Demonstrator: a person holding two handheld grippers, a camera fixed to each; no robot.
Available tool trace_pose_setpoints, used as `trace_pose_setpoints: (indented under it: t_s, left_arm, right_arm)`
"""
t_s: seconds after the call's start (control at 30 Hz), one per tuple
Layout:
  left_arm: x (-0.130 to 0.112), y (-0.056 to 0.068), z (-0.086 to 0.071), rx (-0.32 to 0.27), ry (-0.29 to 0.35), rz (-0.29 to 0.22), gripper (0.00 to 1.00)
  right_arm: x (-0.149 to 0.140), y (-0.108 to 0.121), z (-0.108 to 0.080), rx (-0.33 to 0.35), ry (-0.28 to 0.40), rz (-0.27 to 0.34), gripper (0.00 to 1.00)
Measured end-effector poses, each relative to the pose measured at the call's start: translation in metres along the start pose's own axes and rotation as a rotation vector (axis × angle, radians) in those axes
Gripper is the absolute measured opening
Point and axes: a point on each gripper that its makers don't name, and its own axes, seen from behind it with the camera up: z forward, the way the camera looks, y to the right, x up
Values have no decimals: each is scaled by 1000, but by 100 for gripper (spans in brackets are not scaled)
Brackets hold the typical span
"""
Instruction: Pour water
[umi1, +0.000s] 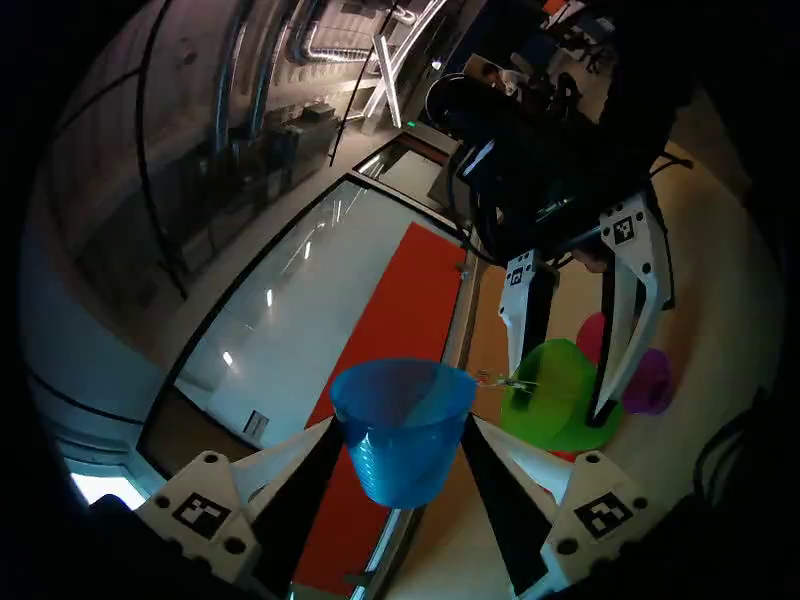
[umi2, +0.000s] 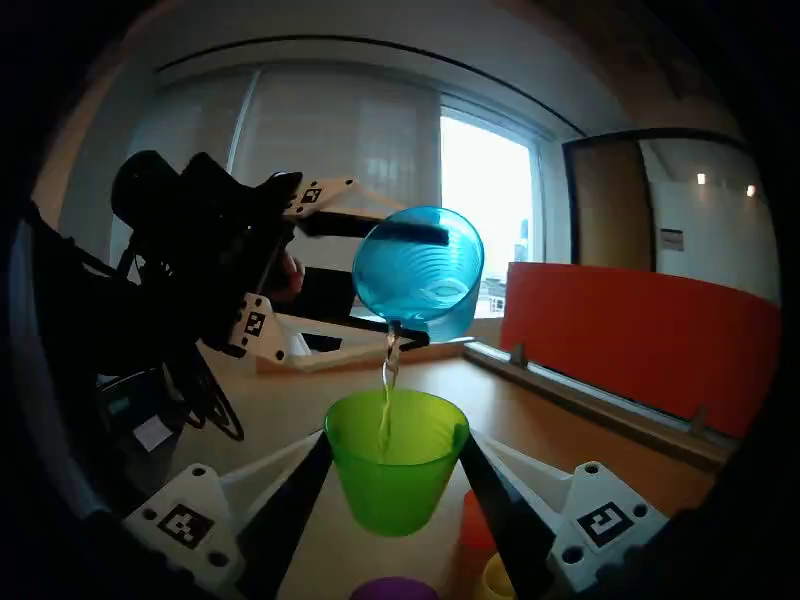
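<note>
because a pour wants its source high and tipped, the left gripper (umi1: 403, 428) has both fingers clamped on the blue cup (umi1: 400, 450) and leans it toward the green cup (umi1: 545, 400), as seen in the left gripper view. a thin thread of water (umi1: 497, 379) leaves the blue rim. farther off, the right gripper (umi1: 562, 392) pinches the green cup from both sides and holds it upright, probably so it catches the stream without spilling. a pink cup (umi1: 592, 335) and a purple cup (umi1: 655, 382) stand just behind it on the wooden table (umi1: 700, 330). both held cups are translucent plastic and tapered.

in the right gripper view the green cup sits gripped between the near fingers, mouth up. the blue cup hangs above it, tilted mouth-forward, with stepped rings showing inside. the water falls as a twisting strand into the green mouth; how full that cup is cannot be told. an orange partition (umi2: 640, 340) edges the smooth table.
</note>
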Motion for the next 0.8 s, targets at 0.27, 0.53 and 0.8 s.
trace_pose_setpoints:
  t_s: [0.27, 0.53, 0.8]
  left_arm:
    - [2, -4, 1, 4, 0, 22, 82]
    - [4, -2, 1, 1, 1, 43, 82]
    - [6, -1, 2, 0, 1, 65, 82]
  right_arm:
    - [1, -1, -1, 0, 3, -5, 90]
    - [2, 0, -2, -1, 5, -9, 90]
    - [2, 0, -2, -2, 8, -10, 90]
